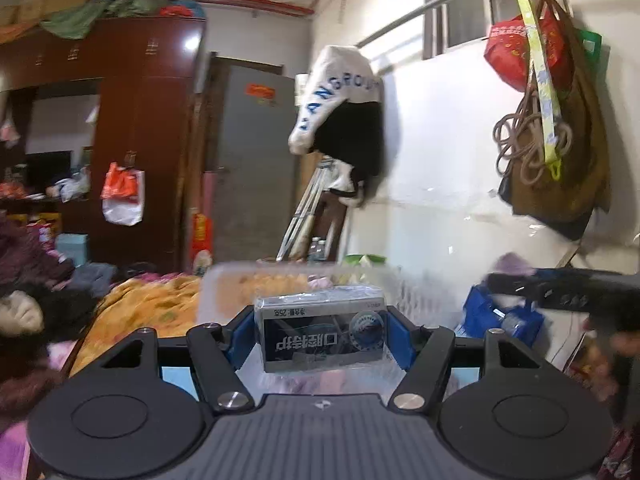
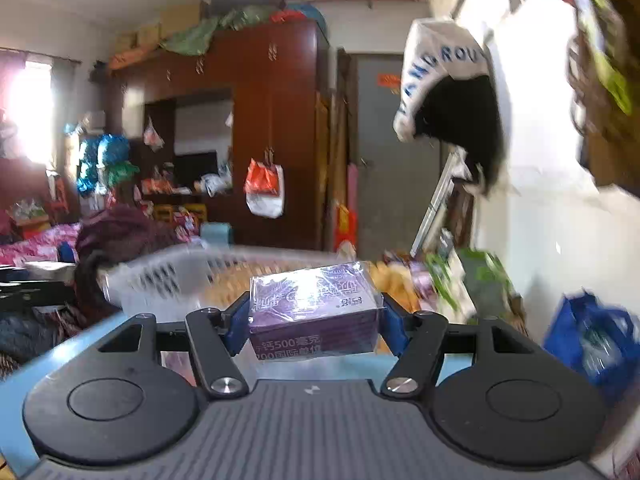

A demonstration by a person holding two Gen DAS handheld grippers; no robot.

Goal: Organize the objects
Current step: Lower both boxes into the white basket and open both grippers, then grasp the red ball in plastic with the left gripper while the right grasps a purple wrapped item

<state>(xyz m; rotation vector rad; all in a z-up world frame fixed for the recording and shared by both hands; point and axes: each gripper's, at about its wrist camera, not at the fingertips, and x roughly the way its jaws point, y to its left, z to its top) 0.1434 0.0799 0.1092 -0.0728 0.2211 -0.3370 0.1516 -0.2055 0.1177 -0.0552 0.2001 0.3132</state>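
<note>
left gripper [image 1: 321, 336] clamps the grey box [image 1: 322, 330] at lower centre, right gripper [image 2: 314, 322] pinches the purple box [image 2: 314, 312] likewise — both carried above the white basket [image 2: 160, 280]. slick wrap, narrow pads — a jolt could slip either box out.

Cluttered bedroom backdrop

A tall dark-red wardrobe [image 2: 276, 128] stands at the far side, cardboard boxes and green cloth [image 2: 192, 38] piled on top and an orange-and-white plastic bag [image 2: 265, 192] hanging from its door. To its right is a grey door [image 2: 384, 152]. On the right wall hang a white-and-black jacket [image 1: 340, 120], a red bag [image 1: 516, 52] and a brown bag with coiled rope [image 1: 560, 152]. A blue bag [image 2: 592, 344] sits low at the right.
</note>
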